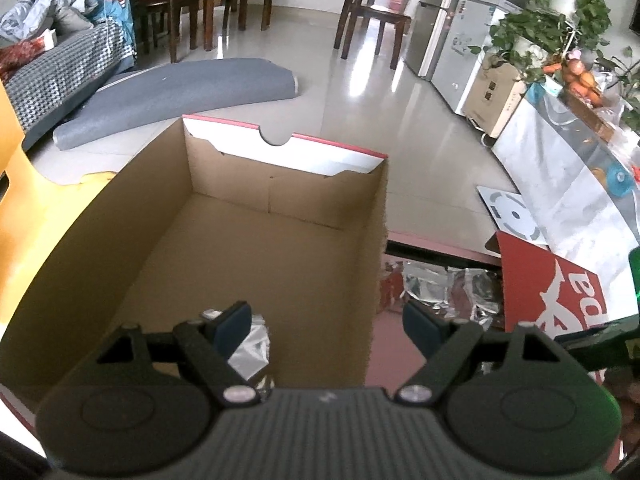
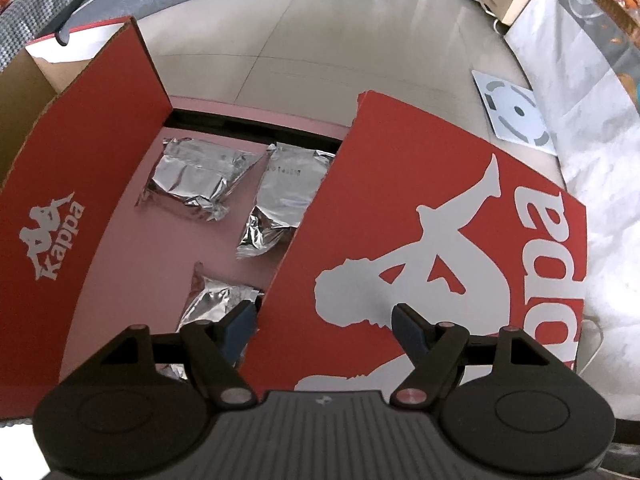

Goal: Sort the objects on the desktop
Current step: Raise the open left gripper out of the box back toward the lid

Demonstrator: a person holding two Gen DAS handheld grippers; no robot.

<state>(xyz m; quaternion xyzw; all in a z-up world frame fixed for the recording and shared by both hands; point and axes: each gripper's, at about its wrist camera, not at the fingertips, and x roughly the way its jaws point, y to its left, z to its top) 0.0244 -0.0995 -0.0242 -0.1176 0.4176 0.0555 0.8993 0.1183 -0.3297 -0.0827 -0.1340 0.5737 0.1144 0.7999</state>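
An open cardboard box [image 1: 304, 196], red outside, stands on the pink table [image 2: 152, 264]. One silver foil pouch [image 1: 250, 350] lies on its floor, just under my left gripper's left finger. My left gripper [image 1: 326, 320] hangs open above the box's right wall, gripping nothing. Right of the box, foil pouches [image 1: 452, 292] lie on the table. In the right wrist view three pouches [image 2: 196, 174] [image 2: 288, 192] [image 2: 218, 300] lie between the box's red side [image 2: 80, 168] and the red lid [image 2: 440, 184]. My right gripper [image 2: 324, 318] is open and empty above the lid's left edge.
The lid partly covers the middle pouch. Beyond the table edge are a tiled floor, a rolled grey mat [image 1: 180, 92], wooden chairs [image 1: 372, 16], a white scale [image 2: 516, 112] and a cloth-covered table [image 1: 560, 184] at right. Something yellow [image 1: 12, 160] stands at left.
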